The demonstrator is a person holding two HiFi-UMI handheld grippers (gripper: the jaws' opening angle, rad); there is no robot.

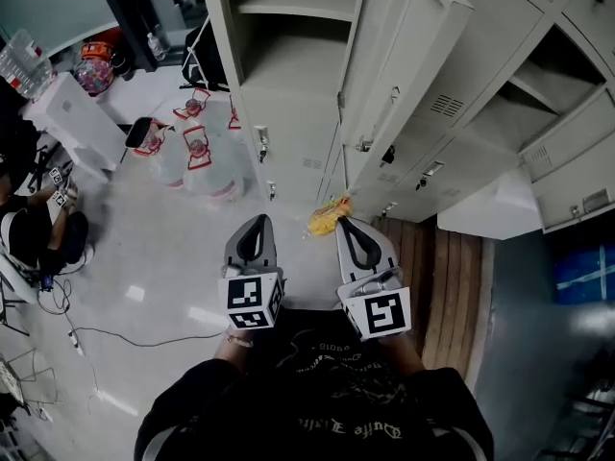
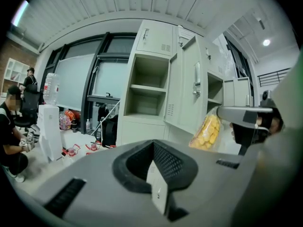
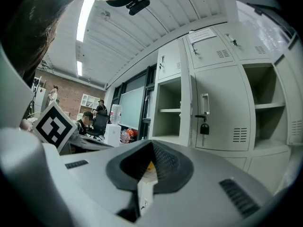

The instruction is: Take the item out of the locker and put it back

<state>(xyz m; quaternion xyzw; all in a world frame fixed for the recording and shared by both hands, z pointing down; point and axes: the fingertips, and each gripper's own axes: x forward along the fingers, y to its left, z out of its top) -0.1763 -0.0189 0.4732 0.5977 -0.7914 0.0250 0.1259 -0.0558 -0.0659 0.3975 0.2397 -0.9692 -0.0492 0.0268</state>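
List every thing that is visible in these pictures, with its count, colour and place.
lockers: one bank, cream, ahead; several doors open
snack bag: one, yellow, hanging before the lockers
water jugs: several, clear with red handles, floor left of lockers
water dispenser: one, white, far left
seated person: one, dark clothes, left edge
wooden boards: brown, floor at right
left tool: one, grey, shut, empty
right tool: one, grey, shut on the snack bag

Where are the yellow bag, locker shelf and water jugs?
yellow bag [image 2: 208, 132]: left gripper view, bag's middle.
locker shelf [image 2: 149, 90]: left gripper view, front edge.
water jugs [image 1: 202, 171]: head view, one jug's side.
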